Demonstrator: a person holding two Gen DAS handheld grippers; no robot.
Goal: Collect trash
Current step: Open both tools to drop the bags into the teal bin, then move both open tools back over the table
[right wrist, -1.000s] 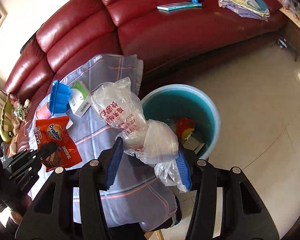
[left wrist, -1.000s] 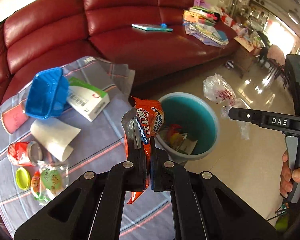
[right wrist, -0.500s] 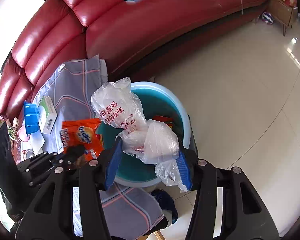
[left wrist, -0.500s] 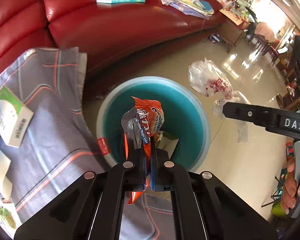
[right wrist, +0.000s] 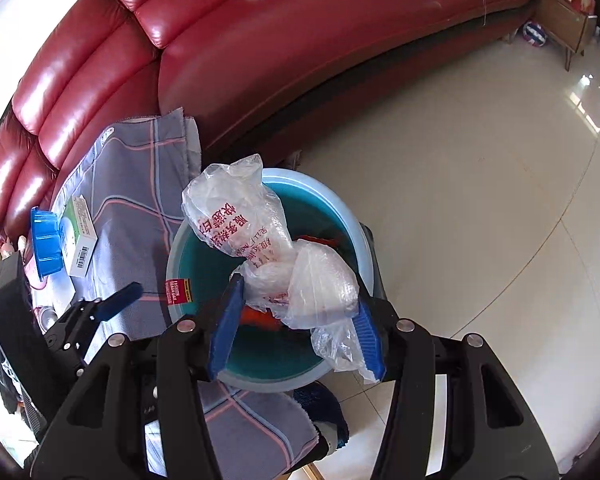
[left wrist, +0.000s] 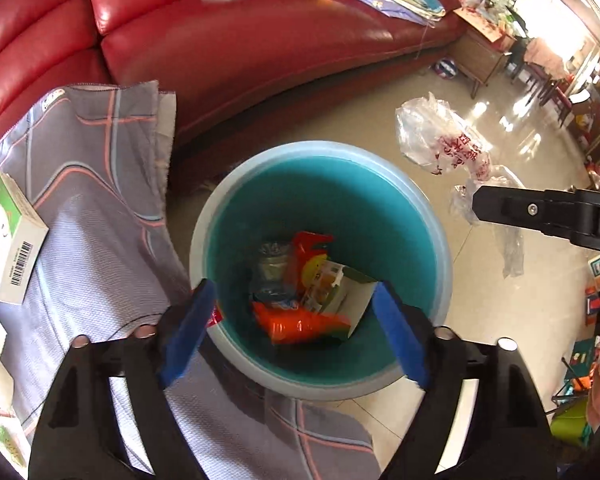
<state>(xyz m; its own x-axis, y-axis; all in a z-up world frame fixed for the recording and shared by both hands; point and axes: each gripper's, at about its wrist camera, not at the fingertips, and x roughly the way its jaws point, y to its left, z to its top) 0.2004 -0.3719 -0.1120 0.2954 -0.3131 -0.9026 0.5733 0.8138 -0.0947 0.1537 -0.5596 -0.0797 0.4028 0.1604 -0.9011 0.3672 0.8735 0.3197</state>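
Since half a second ago the orange foil snack wrapper point(left wrist: 300, 324) has dropped from the left gripper point(left wrist: 296, 336), jaws now wide and empty, into the round teal plastic bin point(left wrist: 436, 236). Right gripper point(right wrist: 296, 332) pinches the crumpled clear plastic bag point(right wrist: 236, 208) above the bin. Left on the grey plaid cloth point(left wrist: 92, 256): green-white carton point(left wrist: 8, 236), blue plastic tub point(right wrist: 46, 244).

Red leather sofa point(left wrist: 260, 40), glossy beige tiled floor point(right wrist: 480, 200).
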